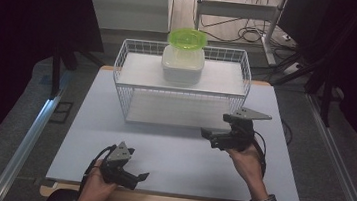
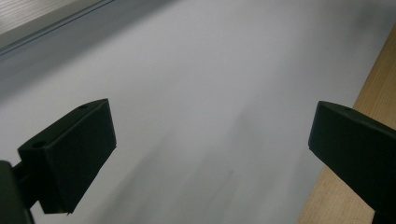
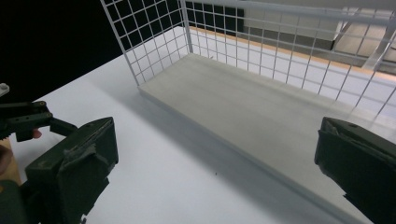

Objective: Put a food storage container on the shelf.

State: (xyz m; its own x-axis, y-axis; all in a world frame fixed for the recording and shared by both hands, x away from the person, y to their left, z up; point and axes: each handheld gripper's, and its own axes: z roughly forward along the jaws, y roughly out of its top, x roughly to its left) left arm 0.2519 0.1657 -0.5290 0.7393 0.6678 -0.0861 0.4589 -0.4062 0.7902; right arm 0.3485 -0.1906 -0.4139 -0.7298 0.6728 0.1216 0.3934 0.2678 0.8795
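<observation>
A white wire rack [image 1: 124,77] stands at the back of the white table top [image 1: 171,152]. On its upper shelf sits a white tub [image 1: 182,65] with a green lid [image 1: 187,37] resting on it. My right gripper [image 1: 214,127] hovers in front of the rack's right half, open, with nothing between its jaws. In the right gripper view my right gripper [image 3: 215,158] faces the rack's lower board [image 3: 243,102]. My left gripper [image 1: 139,178] sits low near the front left edge, open and empty. The left gripper view shows my left gripper [image 2: 210,144] over bare white surface.
The table's wooden edge [image 2: 355,177] runs just beside the left jaws. Dark curtains flank the table, and metal rails [image 1: 26,140] run along the floor on both sides. Cables and a frame stand behind the rack. The left gripper [image 3: 28,121] appears far off in the right gripper view.
</observation>
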